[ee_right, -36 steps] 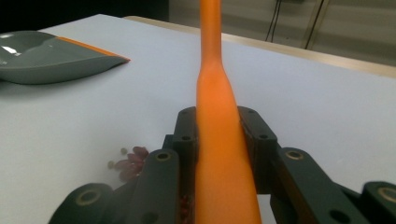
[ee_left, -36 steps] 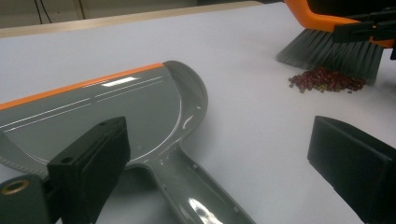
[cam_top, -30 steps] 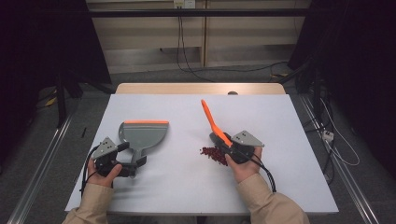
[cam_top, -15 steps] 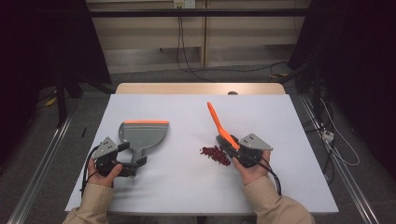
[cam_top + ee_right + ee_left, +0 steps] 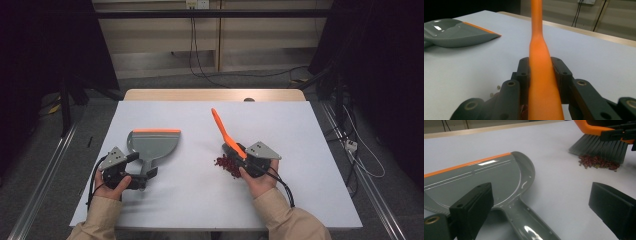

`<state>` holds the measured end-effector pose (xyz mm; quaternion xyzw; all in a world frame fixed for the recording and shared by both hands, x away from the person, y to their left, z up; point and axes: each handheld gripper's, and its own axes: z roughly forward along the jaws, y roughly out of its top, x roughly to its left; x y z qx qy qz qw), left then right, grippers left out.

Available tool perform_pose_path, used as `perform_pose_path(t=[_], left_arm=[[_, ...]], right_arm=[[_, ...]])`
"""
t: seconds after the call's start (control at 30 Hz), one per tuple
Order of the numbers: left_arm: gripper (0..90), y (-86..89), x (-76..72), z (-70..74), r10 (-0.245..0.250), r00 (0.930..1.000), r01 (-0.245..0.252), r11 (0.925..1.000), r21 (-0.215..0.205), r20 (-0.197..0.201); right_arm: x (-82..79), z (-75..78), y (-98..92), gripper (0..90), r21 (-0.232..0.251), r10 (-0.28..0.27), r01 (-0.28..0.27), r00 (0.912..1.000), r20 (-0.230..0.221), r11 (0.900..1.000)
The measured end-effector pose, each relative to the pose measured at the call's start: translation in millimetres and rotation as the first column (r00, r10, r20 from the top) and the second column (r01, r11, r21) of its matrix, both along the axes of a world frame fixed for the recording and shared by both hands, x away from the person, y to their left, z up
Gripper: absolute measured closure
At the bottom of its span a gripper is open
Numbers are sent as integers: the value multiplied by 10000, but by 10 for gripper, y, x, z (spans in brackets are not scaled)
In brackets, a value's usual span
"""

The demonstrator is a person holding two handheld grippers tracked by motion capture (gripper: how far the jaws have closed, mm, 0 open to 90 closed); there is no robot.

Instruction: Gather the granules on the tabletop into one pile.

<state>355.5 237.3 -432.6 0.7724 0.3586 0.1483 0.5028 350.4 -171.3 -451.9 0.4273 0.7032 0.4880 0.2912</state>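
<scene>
A grey dustpan [image 5: 152, 144] with an orange front lip lies flat at the table's left. Its handle [image 5: 531, 227] runs between the wide-apart jaws of my left gripper [image 5: 141, 171], and neither pad touches it. My right gripper [image 5: 241, 151] is shut on the orange handle of a brush [image 5: 223, 129], which slants up and away from it. In the left gripper view the brush's grey bristles [image 5: 599, 146] rest on the far side of a small pile of red beans [image 5: 599, 162]. The pile [image 5: 226, 163] lies just left of the right gripper, well right of the dustpan.
The white table [image 5: 300, 130] has a wooden strip along its far edge. Bare surface lies between the dustpan and the beans. Cables hang at the wall behind, and metal rails run along the floor on both sides.
The right gripper and brush swayed a little to the right, then came back left against the beans. The left gripper and the dustpan have stayed still.
</scene>
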Motion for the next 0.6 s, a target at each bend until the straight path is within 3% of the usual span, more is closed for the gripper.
perform_pose_path(t=[0.37,0.6], left_arm=[[58,-14,-27,20,61,9999,-59,9998,183,-109],[58,-33,-48,16,127,9998,-121,9993,358,-160]], right_arm=[[-14,124,-245,713,381,273,-277,9996,91,9989],[26,69,-380,713,159,358,-354,9990,-284,9992]])
